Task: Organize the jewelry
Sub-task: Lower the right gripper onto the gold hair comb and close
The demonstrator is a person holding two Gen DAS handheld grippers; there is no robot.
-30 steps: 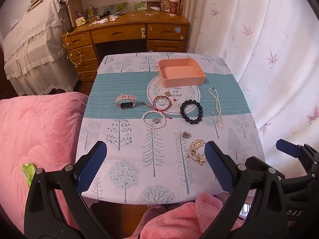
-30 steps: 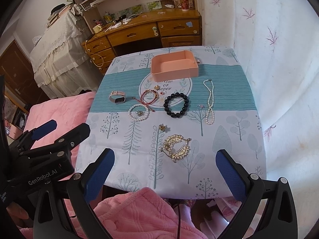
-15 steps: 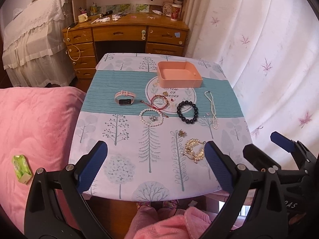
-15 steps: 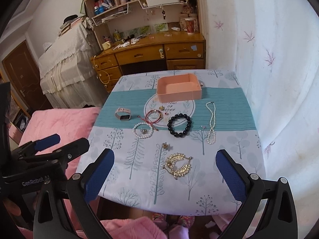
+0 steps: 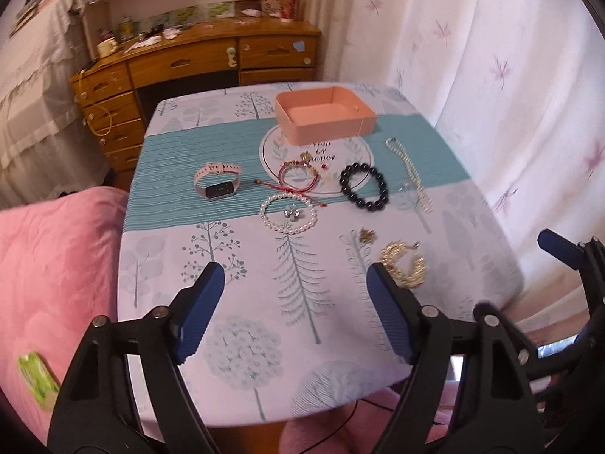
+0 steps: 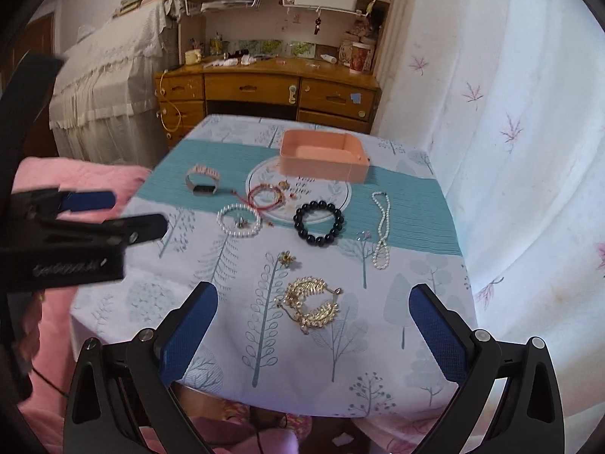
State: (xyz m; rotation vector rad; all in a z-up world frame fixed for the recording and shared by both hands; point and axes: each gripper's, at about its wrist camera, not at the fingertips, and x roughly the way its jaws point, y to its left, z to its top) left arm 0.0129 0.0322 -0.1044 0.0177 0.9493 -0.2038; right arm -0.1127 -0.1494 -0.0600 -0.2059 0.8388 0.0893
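Bedroom: wooden desk (image 6: 264, 87) with shelves at the back, white curtain (image 6: 510, 113) on the right, pink blanket (image 5: 56, 257) on the left. Tabletop (image 5: 264, 321) carries a tree-print cloth with a teal band across it.

Jewelry layout:
- Pink tray (image 5: 325, 115) at the far side, on the edge of the teal band; nothing visible inside.
- Watch (image 5: 217, 183) with a pale pink strap on the teal band, leftmost item.
- Red cord bracelet (image 5: 298, 179) just in front of the tray, on the round print.
- Black bead bracelet (image 5: 363, 188) right of the red one.
- White pearl bracelet (image 5: 288, 213) nearer the camera, with a small charm inside its ring.
- Pearl necklace (image 5: 410, 174) stretched out lengthwise, furthest right.
- Small gold flower piece (image 6: 288, 259) alone on the white area.
- Gold leaf-shaped piece (image 6: 312, 304) nearest the front edge, right of centre.

Left gripper (image 5: 293, 312): jaws wide open, holding nothing, above the near part of the tabletop.
Right gripper (image 6: 312, 335): jaws wide open, holding nothing; the gold leaf piece sits between and just ahead of the blue pads (image 6: 189, 335), not touching.

Both views slightly motion-blurred.
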